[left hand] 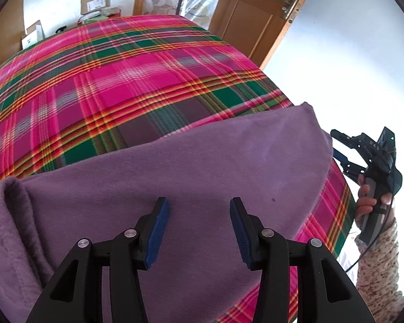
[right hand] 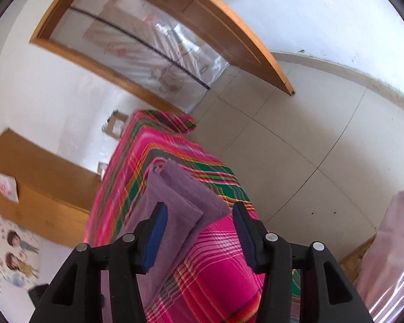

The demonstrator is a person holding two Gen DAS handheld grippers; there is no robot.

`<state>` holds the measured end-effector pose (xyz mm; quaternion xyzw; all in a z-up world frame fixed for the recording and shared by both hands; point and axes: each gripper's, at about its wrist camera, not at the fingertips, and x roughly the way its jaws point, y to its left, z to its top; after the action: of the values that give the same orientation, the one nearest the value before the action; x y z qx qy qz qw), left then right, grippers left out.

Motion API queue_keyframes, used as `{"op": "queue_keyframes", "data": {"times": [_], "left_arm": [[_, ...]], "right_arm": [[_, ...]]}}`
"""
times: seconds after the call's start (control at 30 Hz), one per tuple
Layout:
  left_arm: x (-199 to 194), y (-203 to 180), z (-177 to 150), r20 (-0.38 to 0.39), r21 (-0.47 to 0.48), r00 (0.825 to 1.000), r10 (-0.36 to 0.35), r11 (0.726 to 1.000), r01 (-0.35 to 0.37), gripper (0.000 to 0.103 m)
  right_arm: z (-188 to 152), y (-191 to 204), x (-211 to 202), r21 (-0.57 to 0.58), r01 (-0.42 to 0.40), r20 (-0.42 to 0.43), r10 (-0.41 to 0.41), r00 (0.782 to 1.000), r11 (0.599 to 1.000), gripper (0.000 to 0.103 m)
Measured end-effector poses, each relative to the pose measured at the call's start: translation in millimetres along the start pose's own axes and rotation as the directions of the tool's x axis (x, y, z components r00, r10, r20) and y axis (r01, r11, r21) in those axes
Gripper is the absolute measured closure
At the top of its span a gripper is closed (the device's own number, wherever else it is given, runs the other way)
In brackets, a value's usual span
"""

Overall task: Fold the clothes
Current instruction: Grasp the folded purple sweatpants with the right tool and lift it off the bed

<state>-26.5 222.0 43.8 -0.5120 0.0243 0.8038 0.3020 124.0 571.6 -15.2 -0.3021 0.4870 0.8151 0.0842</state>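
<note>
Both pairs of jaws are standing spread with nothing pinched between them. We are holding the left gripper (left hand: 199,228) over the purple fleece garment (left hand: 191,167), its blue pads (left hand: 157,231) hanging clear above the cloth. That garment is lying folded on the pink plaid bedspread (left hand: 115,80), filling the left wrist view from nine o'clock round to three o'clock. We are gripping the right gripper (left hand: 336,149) in our right hand (left hand: 369,204) at three o'clock in that view, just off the garment's edge, with a speckled sleeve (left hand: 377,263) below it. From the right wrist view, the right gripper's pads are framing the garment's layered edge, and a wooden door (right hand: 229,27) is showing at twelve o'clock.
</note>
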Motion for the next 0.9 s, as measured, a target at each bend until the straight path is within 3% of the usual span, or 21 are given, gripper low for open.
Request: {"op": "queue_keyframes", "data": {"times": [0.27,0.43,0.5,0.67,0.9], "left_arm": [[4,-7,1,-0.009,0.009,1.0,0.004,1.0,-0.004,0.054],[4,-7,1,-0.01,0.012,1.0,0.009,1.0,-0.009,0.054],[5,-8,2,-0.01,0.011,1.0,0.009,1.0,-0.009,0.054],[6,-9,2,-0.01,0.011,1.0,0.015,1.0,-0.014,0.054],[6,-10,3,-0.01,0.012,1.0,0.022,1.0,-0.022,0.054]], "right_arm": [[-2,-5,20,0.11,-0.113,-0.089,0.123,0.988,0.988,0.048],[-3,2,32,0.107,-0.092,-0.111,0.104,0.988,0.99,0.048],[-2,5,32,0.095,-0.09,-0.105,0.1,0.989,0.991,0.053],[-5,15,25,0.005,-0.005,-0.067,0.006,0.998,1.0,0.089],[-9,42,8,-0.162,0.066,0.036,-0.061,0.998,0.985,0.095]]}}
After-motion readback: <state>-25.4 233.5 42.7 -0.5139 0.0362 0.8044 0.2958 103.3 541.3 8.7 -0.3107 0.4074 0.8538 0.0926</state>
